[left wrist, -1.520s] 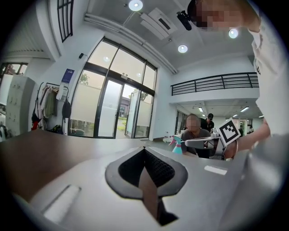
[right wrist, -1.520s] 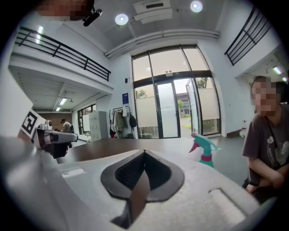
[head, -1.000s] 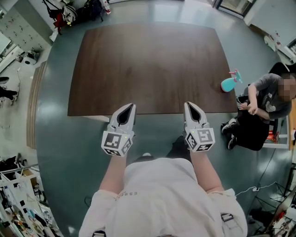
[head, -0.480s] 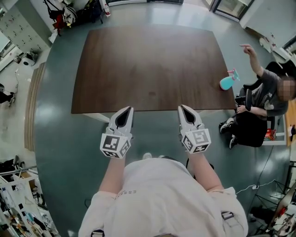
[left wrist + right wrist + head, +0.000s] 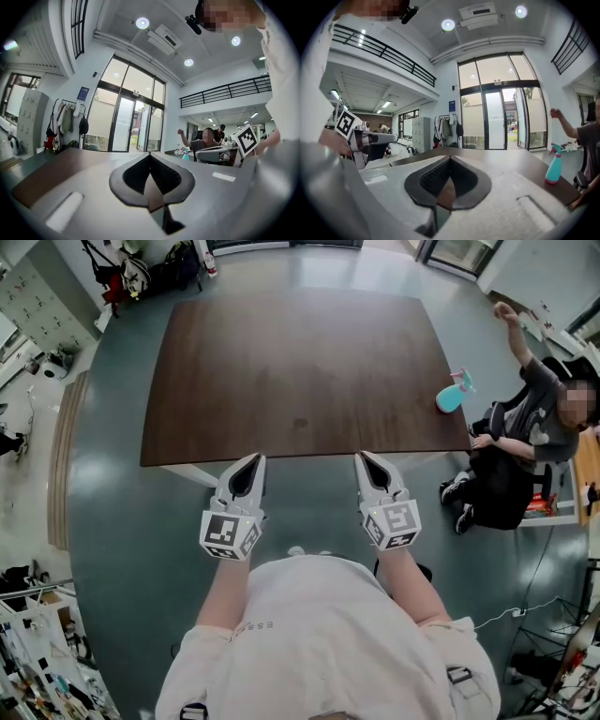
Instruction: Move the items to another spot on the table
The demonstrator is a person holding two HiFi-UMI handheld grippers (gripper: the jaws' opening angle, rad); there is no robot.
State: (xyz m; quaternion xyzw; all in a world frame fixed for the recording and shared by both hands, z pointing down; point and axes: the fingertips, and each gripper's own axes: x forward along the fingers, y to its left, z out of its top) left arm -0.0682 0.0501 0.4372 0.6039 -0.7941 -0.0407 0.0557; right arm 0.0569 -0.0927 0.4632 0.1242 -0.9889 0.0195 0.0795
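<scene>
The left gripper and the right gripper are held side by side, well apart, over the floor just short of the near edge of the table. Both point toward the table. In the left gripper view the jaws are closed together at the tips with nothing between them. In the right gripper view the jaws are likewise clenched and empty. A teal spray bottle with a pink trigger stands upright near the table's right edge, well apart from both grippers. A seated person is beside that edge, one arm raised.
</scene>
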